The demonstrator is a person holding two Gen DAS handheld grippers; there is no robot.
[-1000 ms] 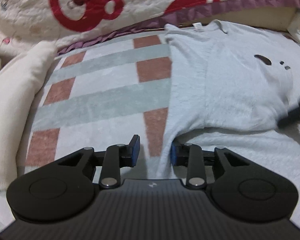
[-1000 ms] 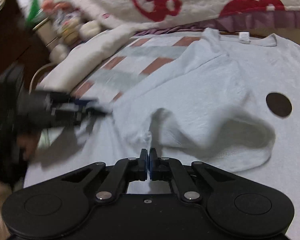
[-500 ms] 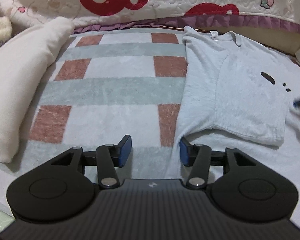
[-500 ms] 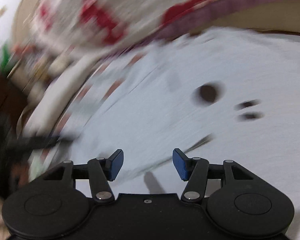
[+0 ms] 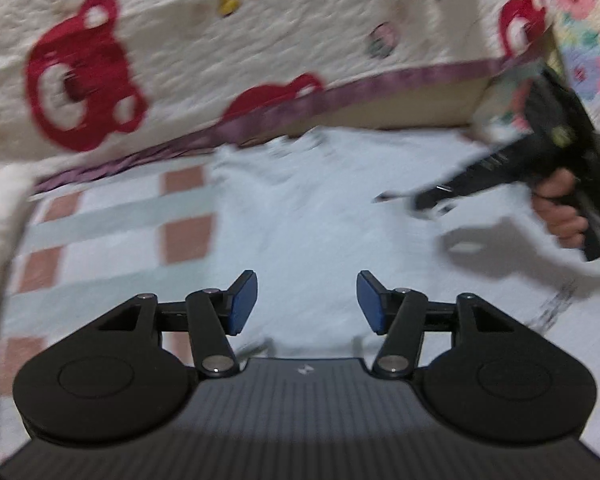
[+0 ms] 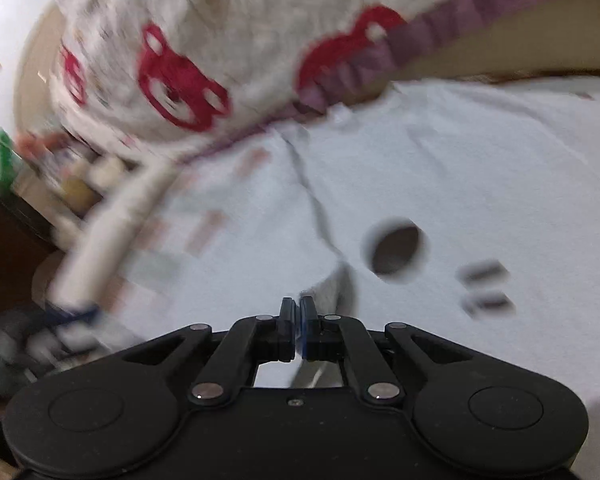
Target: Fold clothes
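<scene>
A pale grey shirt (image 5: 324, 216) lies spread on a bed, over a blanket (image 5: 112, 232) checked in white, grey-green and rust. Both views are blurred.

Left wrist view: the left gripper (image 5: 307, 300) hangs just above the shirt with its blue-padded jaws spread wide and nothing between them. To the left of the shirt the blanket shows, and at its far left edge lies a cream pillow (image 5: 0, 240). Behind the shirt hangs a white quilt (image 5: 220, 48) printed with red bear heads and edged in purple. To the right of the shirt, a hand (image 5: 560, 212) holds the black right gripper (image 5: 384, 198), its tip low over the cloth – a shadow falls on the shirt just below it.

Right wrist view: the right gripper (image 6: 298, 322) has its jaws pressed together, and a strip of pale cloth runs between the fingers behind them, so it appears to be pinching the shirt (image 6: 460, 184) at a raised fold edge just ahead of the tips. A dark oval print (image 6: 396, 250) and two small dark marks (image 6: 486, 286) sit on the shirt right of that fold. A long crease runs from the fold up toward the quilt (image 6: 204, 40). Left of the shirt lie the pillow (image 6: 112, 232) and a blurred clutter of small things (image 6: 60, 160) – too smeared to name.
</scene>
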